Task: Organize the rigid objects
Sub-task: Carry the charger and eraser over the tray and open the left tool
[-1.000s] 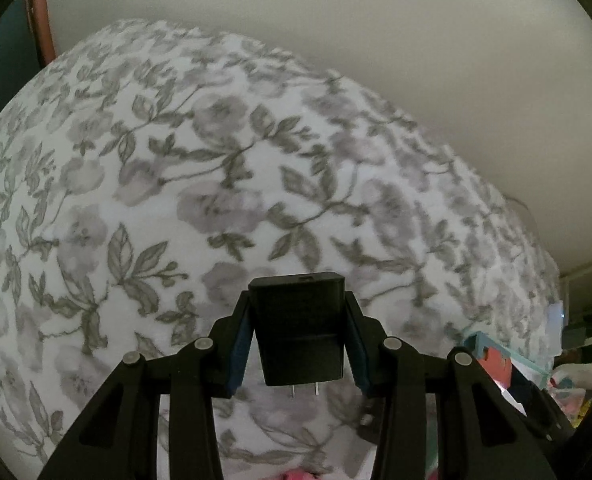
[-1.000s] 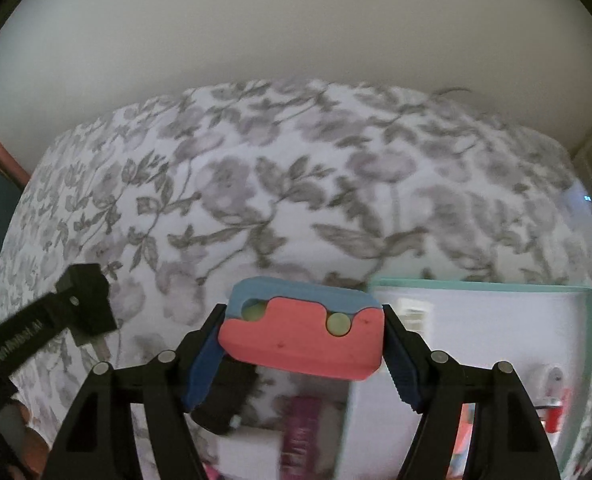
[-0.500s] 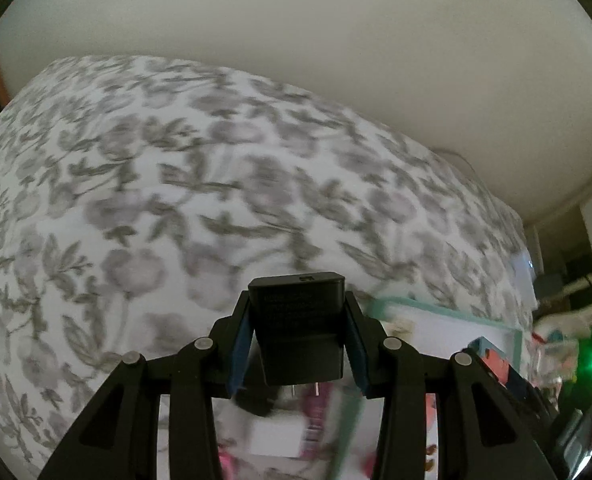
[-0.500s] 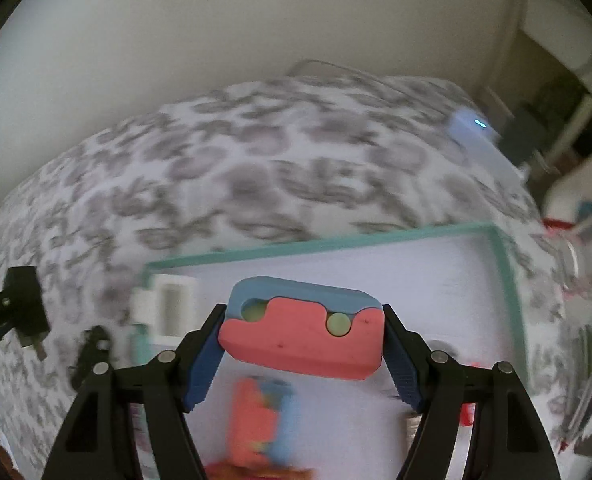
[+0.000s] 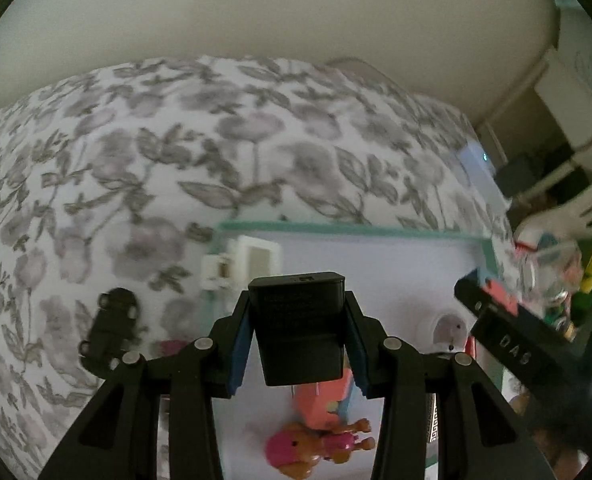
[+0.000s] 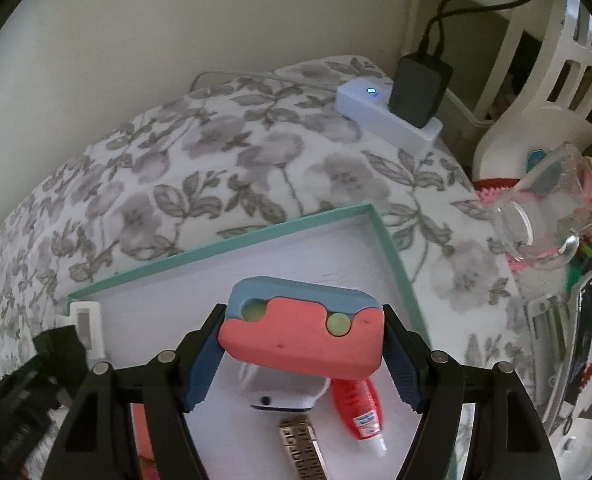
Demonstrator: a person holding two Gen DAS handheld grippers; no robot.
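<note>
left gripper (image 5: 299,332) pinches a black charger block (image 5: 299,326) between its blue pads, the block upright, matte, fine print on its face. it hangs above the near left part of a teal-rimmed white tray (image 5: 335,227) on a floral cloth (image 5: 136,160). right gripper (image 6: 301,338) clamps a coral and blue foam block (image 6: 301,330) with two pale green round inserts, held crosswise over the same tray (image 6: 224,240). below it in the tray lie a white case (image 6: 280,394), a red tube (image 6: 355,410) and a patterned strip (image 6: 301,450). a black toy car (image 5: 110,330) sits on the cloth left of the tray.
</note>
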